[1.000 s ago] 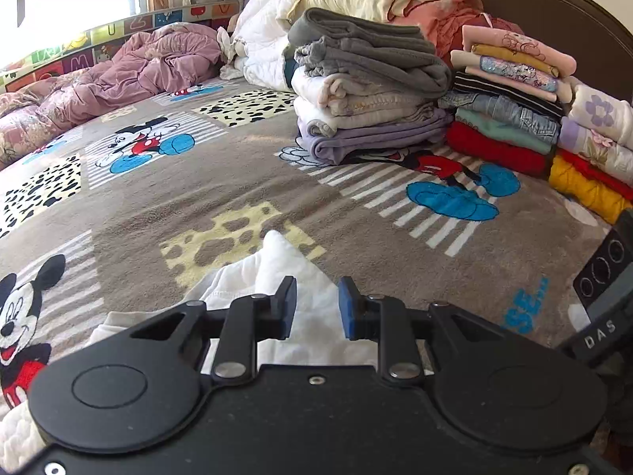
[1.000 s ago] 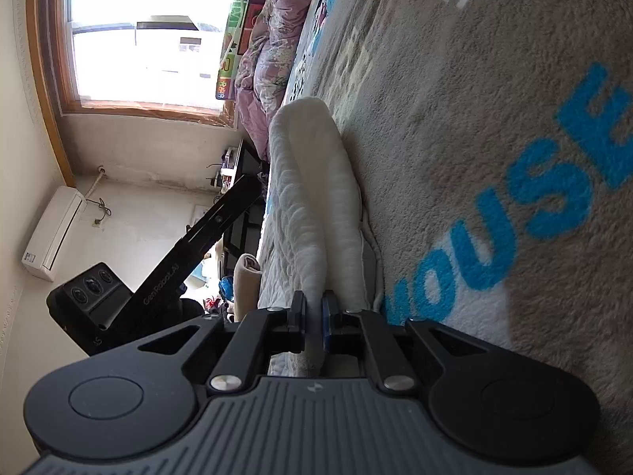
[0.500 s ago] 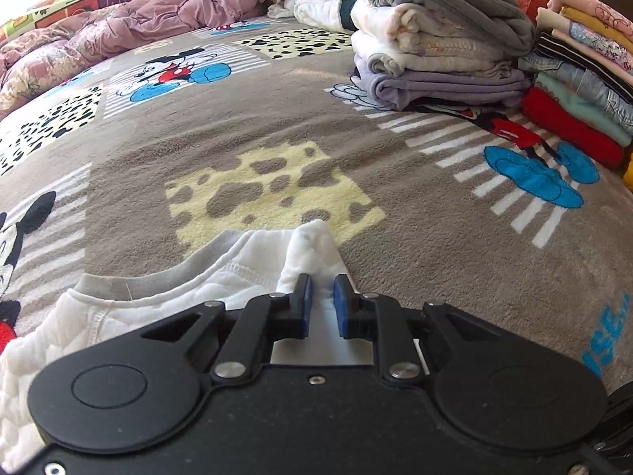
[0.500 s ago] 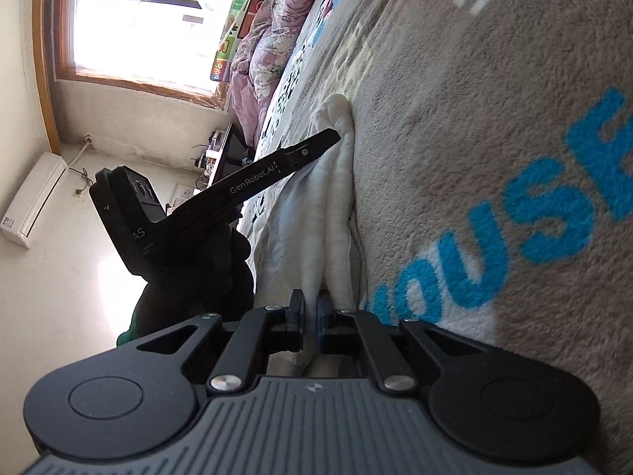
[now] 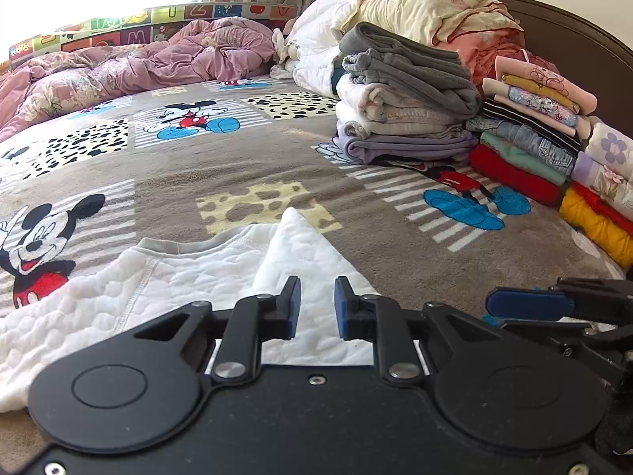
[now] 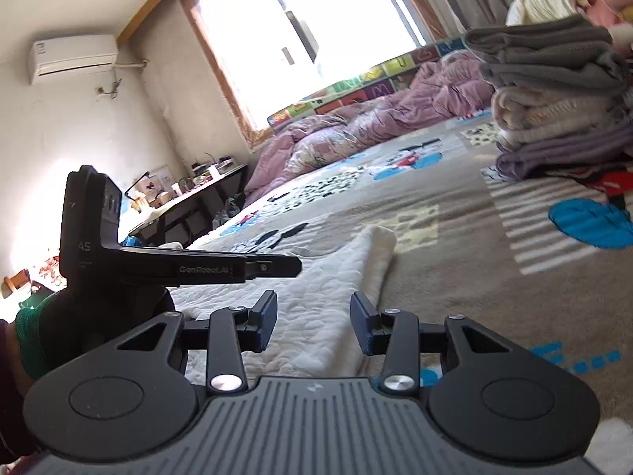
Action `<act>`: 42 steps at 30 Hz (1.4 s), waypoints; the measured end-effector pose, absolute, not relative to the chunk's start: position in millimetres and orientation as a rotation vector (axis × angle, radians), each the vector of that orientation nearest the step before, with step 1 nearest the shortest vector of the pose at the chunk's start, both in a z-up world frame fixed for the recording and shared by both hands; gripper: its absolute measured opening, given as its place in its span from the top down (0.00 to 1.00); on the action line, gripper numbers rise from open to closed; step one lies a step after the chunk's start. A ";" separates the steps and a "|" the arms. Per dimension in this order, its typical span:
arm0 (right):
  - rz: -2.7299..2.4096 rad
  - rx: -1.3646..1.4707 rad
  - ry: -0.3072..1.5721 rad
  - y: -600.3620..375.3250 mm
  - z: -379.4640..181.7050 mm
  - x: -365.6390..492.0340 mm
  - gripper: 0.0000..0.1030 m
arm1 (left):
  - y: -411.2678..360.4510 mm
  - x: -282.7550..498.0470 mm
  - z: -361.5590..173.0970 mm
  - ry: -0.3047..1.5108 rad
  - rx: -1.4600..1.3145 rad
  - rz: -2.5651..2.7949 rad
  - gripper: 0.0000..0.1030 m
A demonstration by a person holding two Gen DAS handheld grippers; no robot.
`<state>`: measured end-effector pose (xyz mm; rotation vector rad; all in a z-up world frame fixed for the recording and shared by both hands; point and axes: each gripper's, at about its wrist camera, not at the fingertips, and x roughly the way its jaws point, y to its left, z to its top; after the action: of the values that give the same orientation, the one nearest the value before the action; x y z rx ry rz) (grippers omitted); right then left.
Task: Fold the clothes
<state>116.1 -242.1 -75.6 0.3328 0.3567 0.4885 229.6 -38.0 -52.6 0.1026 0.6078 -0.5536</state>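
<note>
A white quilted garment (image 5: 166, 289) lies flat on the Mickey Mouse blanket (image 5: 245, 158), with one side folded over into a pointed flap (image 5: 300, 245). My left gripper (image 5: 317, 308) hovers over the flap's near edge. Its pads stand a little apart and no cloth is between them. In the right wrist view the garment (image 6: 316, 285) runs away from my right gripper (image 6: 312, 322), whose jaws are opening and hold nothing. The left gripper (image 6: 273, 267) reaches in level from the left above the cloth. One blue pad of the right gripper (image 5: 530, 304) shows at the right edge.
A tall stack of folded grey, white and lilac clothes (image 5: 407, 107) stands at the back, with coloured stacks (image 5: 530, 134) beside it along the dark headboard. A crumpled pink duvet (image 5: 118, 71) lies under the window. A cluttered desk (image 6: 190, 194) stands beyond the bed's edge.
My right gripper has rolled from sideways to upright, risen and let go of the white fold. The left gripper has released the flap's edge and drawn back a little.
</note>
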 end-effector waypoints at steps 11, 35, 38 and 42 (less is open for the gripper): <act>0.528 0.307 0.531 -212.9 -105.8 126.9 0.64 | -66.5 346.2 -40.3 0.757 -0.079 -0.533 0.63; 0.552 0.388 0.560 -220.0 -123.3 131.8 0.70 | -26.2 360.9 -124.1 0.954 -0.840 -0.070 0.92; 0.550 0.382 0.555 -219.6 -123.4 131.0 0.70 | -32.8 361.2 -125.2 0.948 -0.789 -0.056 0.89; 0.552 0.385 0.548 -220.3 -124.1 129.9 0.70 | -40.9 360.2 -111.1 0.931 -0.683 -0.071 0.88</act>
<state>129.9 -220.3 -124.1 0.3848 0.5478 0.5515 360.2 -40.9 -111.1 -0.6826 0.9312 -0.0713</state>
